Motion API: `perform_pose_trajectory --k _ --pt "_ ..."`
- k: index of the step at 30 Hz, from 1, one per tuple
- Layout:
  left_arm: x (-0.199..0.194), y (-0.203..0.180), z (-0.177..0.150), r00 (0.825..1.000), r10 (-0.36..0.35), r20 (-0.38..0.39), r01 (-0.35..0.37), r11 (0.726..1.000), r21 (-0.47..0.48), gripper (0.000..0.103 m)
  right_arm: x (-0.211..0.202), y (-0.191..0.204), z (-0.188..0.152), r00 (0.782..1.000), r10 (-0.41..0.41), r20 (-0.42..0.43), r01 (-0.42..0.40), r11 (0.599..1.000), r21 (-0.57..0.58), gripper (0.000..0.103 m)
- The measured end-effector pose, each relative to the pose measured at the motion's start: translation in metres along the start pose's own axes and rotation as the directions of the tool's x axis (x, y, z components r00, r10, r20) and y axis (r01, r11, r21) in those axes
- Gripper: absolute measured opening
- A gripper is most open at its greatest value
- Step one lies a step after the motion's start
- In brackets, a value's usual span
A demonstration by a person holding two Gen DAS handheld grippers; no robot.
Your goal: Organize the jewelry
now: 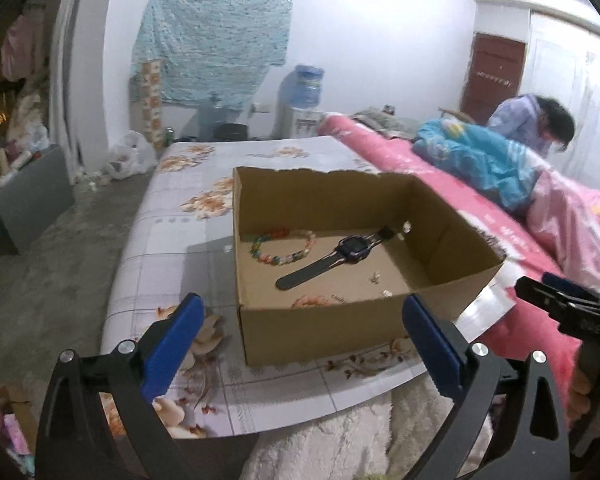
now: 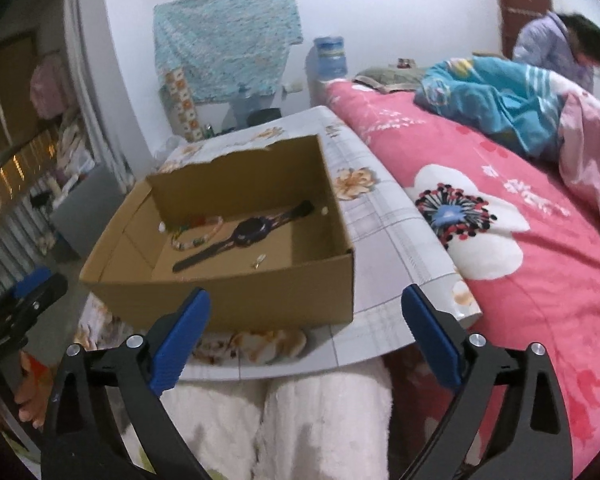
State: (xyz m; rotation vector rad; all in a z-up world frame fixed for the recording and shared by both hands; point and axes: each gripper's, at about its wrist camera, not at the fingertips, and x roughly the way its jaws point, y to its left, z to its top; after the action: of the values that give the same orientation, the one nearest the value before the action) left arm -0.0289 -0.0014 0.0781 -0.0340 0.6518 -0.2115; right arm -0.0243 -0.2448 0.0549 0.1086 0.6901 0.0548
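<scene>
One open cardboard box (image 1: 324, 332) is sitting on a flower-patterned tabletop (image 1: 188, 208), just beyond both pairs of jaws. Inside the box, one dark wristwatch (image 1: 342, 254) is lying flat on the floor of the box with its strap stretched out. One bracelet of coloured beads (image 1: 282, 247) is lying just to the left of the watch, close to it; whether the two are touching is hard to tell. A few tiny pale pieces (image 1: 375, 278) are scattered on the box floor nearer the jaws, too small to identify.

The left gripper (image 1: 300, 344) is hovering in front of the near wall of the box, its two blue-padded jaws spread wide and holding nothing. The box's near wall is showing in the gap between them, apart from the pads.

The right gripper (image 2: 306, 340) is hovering in front of the box's near right corner, its jaws likewise spread wide and empty, touching nothing. Seen from this side, the watch (image 2: 246, 236) and the bracelet (image 2: 196, 234) are lying beyond the left jaw, inside the box.

Each gripper is showing at the edge of the other's view. To the right of both pairs of jaws, one bed with a pink flowered quilt (image 2: 520, 240) is running alongside the tabletop. One person in a pale top (image 2: 560, 48) is bending over at its far end.
</scene>
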Motion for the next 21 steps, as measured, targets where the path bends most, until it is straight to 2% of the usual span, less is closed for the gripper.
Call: perform_pose_trajectory --k 4,7,11,14,21 --pt "0.011 -0.020 -0.006 0.996 0.069 -0.052 -0.065 0.995 0.072 0.098 0.004 0.011 -0.005 1.000 -0.005 -0.027 0.004 0.999 -0.036 0.095" --pt "0.024 -0.030 -0.010 0.992 0.075 -0.102 -0.063 0.991 0.115 0.098 0.006 0.016 -0.008 0.999 -0.016 -0.042 0.014 0.998 -0.057 0.095" --pt "0.030 -0.032 -0.014 0.990 0.057 -0.128 -0.049 0.997 0.063 0.098 0.008 0.019 -0.010 0.998 -0.033 -0.055 0.029 0.997 -0.077 0.095" --pt "0.029 -0.030 -0.016 0.992 0.058 -0.117 -0.057 0.998 0.008 0.097 0.009 0.017 -0.010 0.997 -0.036 -0.061 0.032 0.997 -0.072 0.095" --pt "0.033 -0.033 -0.013 0.988 0.093 -0.126 -0.092 0.996 0.014 0.097 0.015 0.016 -0.010 0.996 -0.043 -0.077 0.039 0.997 -0.059 0.095"
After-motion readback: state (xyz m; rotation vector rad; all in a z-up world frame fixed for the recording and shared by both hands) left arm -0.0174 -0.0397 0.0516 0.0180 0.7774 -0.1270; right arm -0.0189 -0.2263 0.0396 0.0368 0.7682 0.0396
